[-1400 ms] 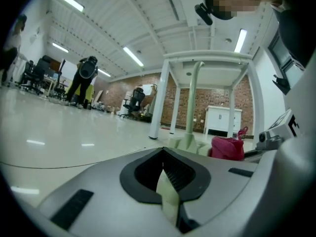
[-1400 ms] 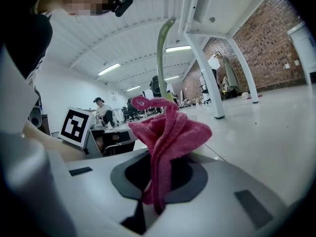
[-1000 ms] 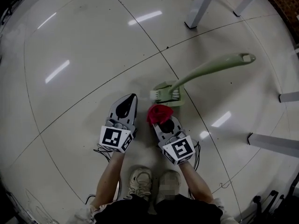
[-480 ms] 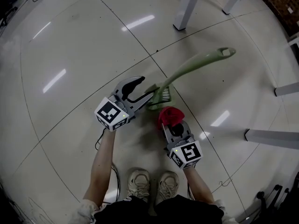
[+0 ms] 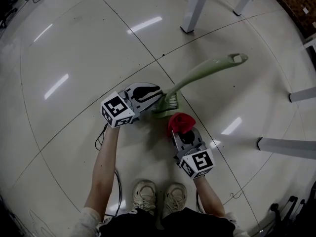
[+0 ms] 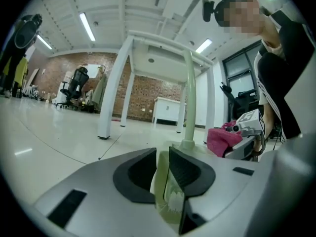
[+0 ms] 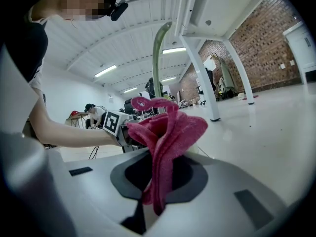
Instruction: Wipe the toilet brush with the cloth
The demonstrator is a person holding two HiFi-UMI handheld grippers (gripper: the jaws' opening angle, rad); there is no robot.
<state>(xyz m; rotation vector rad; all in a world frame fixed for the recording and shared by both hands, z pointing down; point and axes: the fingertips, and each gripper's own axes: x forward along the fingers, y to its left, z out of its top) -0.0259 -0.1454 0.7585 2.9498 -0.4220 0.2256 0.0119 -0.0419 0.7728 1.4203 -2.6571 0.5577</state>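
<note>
The pale green toilet brush [image 5: 200, 73] stands on the tiled floor, its long handle leaning up to the right and its head [image 5: 169, 102] low at the centre. My left gripper [image 5: 162, 97] points right at that head. Its jaws are closing, and the head's green edge with white bristles [image 6: 170, 194] sits between the pads, touching both. In the left gripper view the handle [image 6: 188, 102] rises just beyond my left gripper [image 6: 163, 154]. My right gripper [image 5: 181, 131] is just below the head, shut on a bunched red cloth [image 5: 180, 121]. The cloth [image 7: 168, 127] stands up out of my right gripper [image 7: 157, 168].
White table legs [image 5: 195, 9] stand at the top, and white bars [image 5: 286, 147] lie on the floor at the right. Cables [image 5: 279, 211] trail at the bottom right. The person's shoes [image 5: 145, 194] are below the grippers, with a cable [image 5: 104, 132] by the left arm.
My left gripper swung from pointing forward beside the right one to pointing right, opened, and closed around the brush head. The right gripper with the cloth shifted slightly right.
</note>
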